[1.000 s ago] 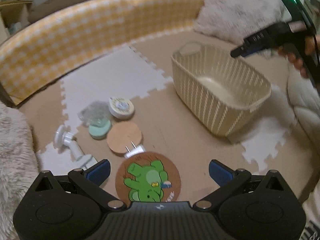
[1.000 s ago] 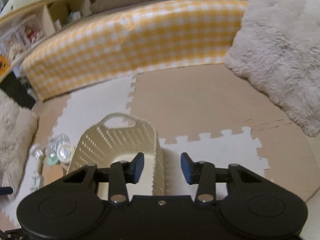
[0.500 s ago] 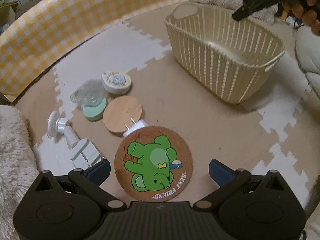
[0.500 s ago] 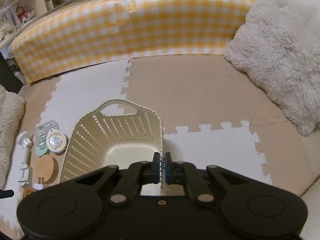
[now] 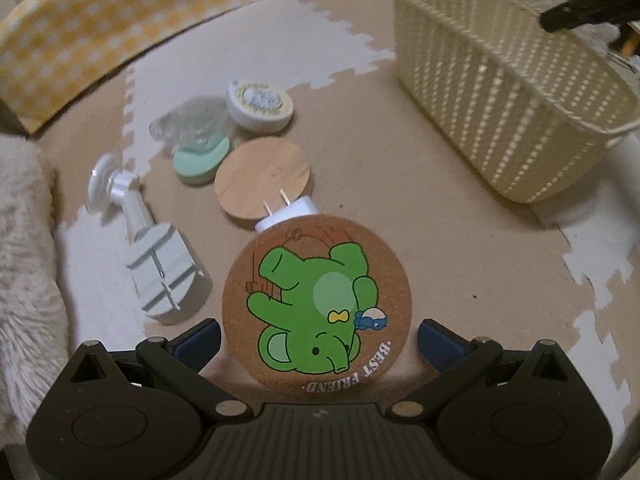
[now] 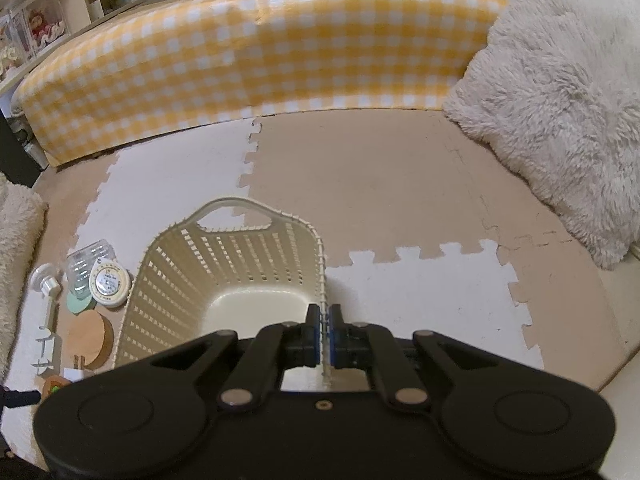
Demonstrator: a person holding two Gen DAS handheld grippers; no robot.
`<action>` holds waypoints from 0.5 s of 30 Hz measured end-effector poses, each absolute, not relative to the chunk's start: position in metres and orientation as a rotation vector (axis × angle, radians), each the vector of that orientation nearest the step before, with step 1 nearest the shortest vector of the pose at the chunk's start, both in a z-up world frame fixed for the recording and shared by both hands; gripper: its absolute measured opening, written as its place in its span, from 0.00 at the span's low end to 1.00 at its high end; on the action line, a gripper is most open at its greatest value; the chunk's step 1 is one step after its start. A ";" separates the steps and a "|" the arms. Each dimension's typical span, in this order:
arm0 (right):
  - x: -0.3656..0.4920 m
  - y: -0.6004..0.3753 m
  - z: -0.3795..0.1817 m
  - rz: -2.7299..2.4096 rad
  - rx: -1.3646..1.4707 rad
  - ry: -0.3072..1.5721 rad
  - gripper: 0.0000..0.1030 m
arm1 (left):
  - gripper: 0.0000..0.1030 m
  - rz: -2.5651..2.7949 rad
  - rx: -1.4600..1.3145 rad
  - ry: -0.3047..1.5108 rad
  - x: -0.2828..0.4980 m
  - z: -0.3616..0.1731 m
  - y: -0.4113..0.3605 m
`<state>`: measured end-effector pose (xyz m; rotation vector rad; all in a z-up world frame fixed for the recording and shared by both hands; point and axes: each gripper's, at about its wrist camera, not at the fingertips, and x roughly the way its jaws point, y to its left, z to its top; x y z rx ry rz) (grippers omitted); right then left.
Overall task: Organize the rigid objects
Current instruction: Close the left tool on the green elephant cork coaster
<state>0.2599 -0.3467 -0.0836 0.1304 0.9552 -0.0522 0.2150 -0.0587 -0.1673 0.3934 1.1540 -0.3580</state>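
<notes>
Right, both grippers at work on the foam mat.
The right gripper (image 6: 324,334) has its fingers pinched together on the cream basket's (image 6: 224,276) near rim, while the left gripper (image 5: 318,338) hangs wide apart around the cork elephant coaster (image 5: 316,308) (printed "BEST FRIEND"), which lies flat, partly covering a white plug (image 5: 286,212) beside the plain wooden coaster (image 5: 262,178).

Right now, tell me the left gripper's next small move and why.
Probably ease the open left gripper down and close on the elephant coaster: it lies flat between the spread fingers, not yet gripped, while the right gripper is shut on the basket rim.
</notes>
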 end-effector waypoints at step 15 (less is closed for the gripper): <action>0.261 -0.357 -0.088 0.009 0.157 0.960 0.05 | 0.95 -0.297 0.260 1.208 0.227 -0.168 -0.054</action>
